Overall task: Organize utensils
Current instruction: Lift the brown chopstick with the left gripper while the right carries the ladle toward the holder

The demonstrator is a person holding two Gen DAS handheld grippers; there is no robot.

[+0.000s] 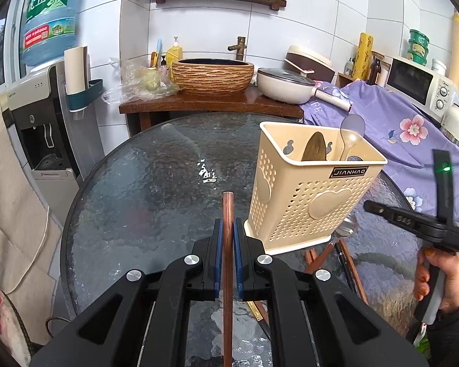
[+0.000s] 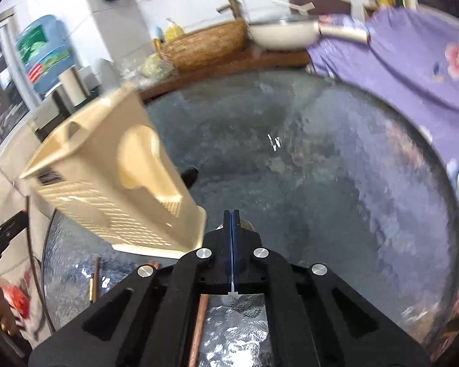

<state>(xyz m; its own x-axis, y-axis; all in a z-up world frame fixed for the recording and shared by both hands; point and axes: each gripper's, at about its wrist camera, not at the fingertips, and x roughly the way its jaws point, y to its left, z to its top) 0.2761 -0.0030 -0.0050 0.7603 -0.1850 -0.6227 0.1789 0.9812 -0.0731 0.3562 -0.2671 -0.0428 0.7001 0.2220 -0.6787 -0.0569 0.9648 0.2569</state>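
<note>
In the left wrist view my left gripper (image 1: 228, 229) is shut on a brown wooden chopstick (image 1: 228, 211) that sticks out ahead over the glass table (image 1: 156, 183). To its right stands a cream perforated utensil holder (image 1: 309, 195) with a wooden spoon (image 1: 315, 148) and a pale plastic spoon (image 1: 352, 131) inside. My right gripper (image 1: 367, 205) hovers right of the holder, above a metal spoon (image 1: 347, 227). In the blurred right wrist view the right gripper (image 2: 231, 214) is shut, pads together. A small grey piece (image 2: 246, 224) shows by its tip; whether it is pinched I cannot tell. The holder (image 2: 113, 183) lies to its left.
Loose chopsticks (image 1: 352, 269) lie on the glass in front of the holder, and more chopsticks (image 2: 199, 330) show under the right gripper. A purple flowered cloth (image 1: 397, 128) borders the table at right. Behind it stand a wooden counter with a basin (image 1: 212, 75) and a pan (image 1: 284, 84).
</note>
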